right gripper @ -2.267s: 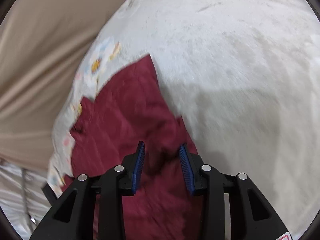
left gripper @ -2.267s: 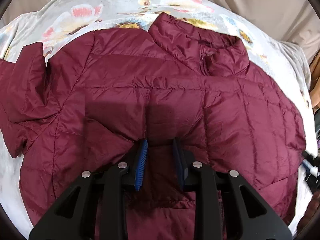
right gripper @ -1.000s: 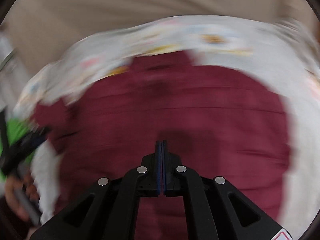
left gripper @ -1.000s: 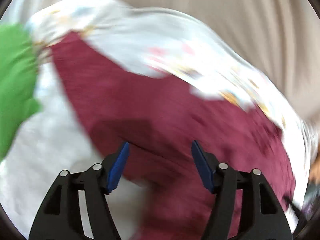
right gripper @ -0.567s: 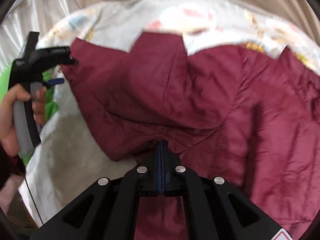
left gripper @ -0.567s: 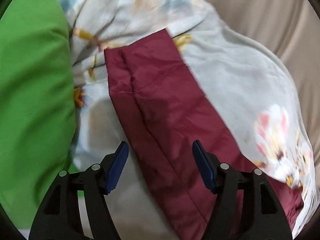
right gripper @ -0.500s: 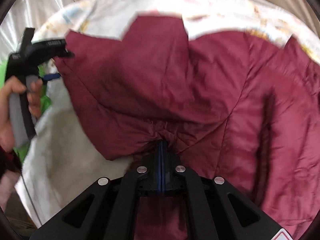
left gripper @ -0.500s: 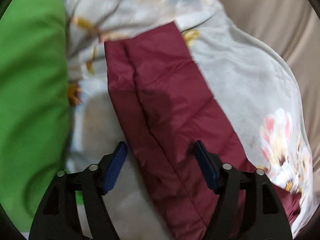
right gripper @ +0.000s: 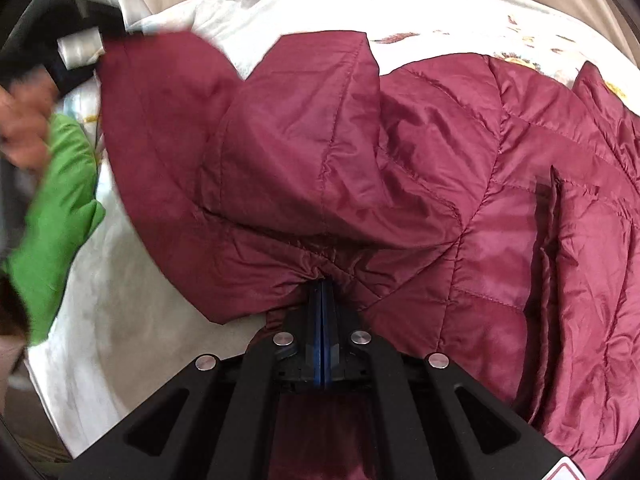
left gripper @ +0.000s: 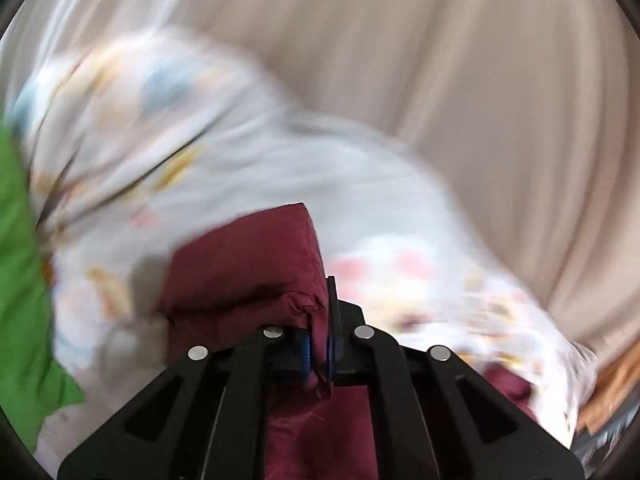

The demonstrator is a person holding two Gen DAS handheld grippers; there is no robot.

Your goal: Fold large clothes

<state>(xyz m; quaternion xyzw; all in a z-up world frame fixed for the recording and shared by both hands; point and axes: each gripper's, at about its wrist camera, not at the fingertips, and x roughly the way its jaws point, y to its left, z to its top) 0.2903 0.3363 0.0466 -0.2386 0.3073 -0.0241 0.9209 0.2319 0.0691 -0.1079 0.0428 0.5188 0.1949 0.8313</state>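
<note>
Item: quilted maroon jacket [right gripper: 400, 168], lying spread on a bed under a pale flowered bedsheet [right gripper: 320, 4]; the body fills the right wrist view from centre out to 3 o'clock, collar at about 2 o'clock by the frame edge. Sleeve [right gripper: 168, 128]: runs from the shoulder seam just ahead of the right tongs up toward 10 o'clock, its long axis slanting from lower centre to upper left, cuff end lifted off the sheet at the far left. Right tongs [right gripper: 322, 304]: pressed together on a gathered pucker of cloth where sleeve meets body, at 12 o'clock from the pads, pinning that point. Left tongs [left gripper: 318, 344]: the jaws have just been closing and now pinch the sleeve's end [left gripper: 248, 264], which stands bunched at 11 o'clock above the pads; this view is blurred, so finer detail of the bite cannot be told. In the right wrist view a hand [right gripper: 24, 128] and a dark blurred tool sit at 10 o'clock beside the cuff end. Judgement: the left tongs hold the free end and the right tongs the pivot, so the fold would turn on swinging the sleeve from 10 o'clock across toward 3 o'clock, over the body. Surroundings: green cloth [right gripper: 56, 216] at 9 o'clock on the sheet; beige curtain [left gripper: 480, 80] beyond the bed.
</note>
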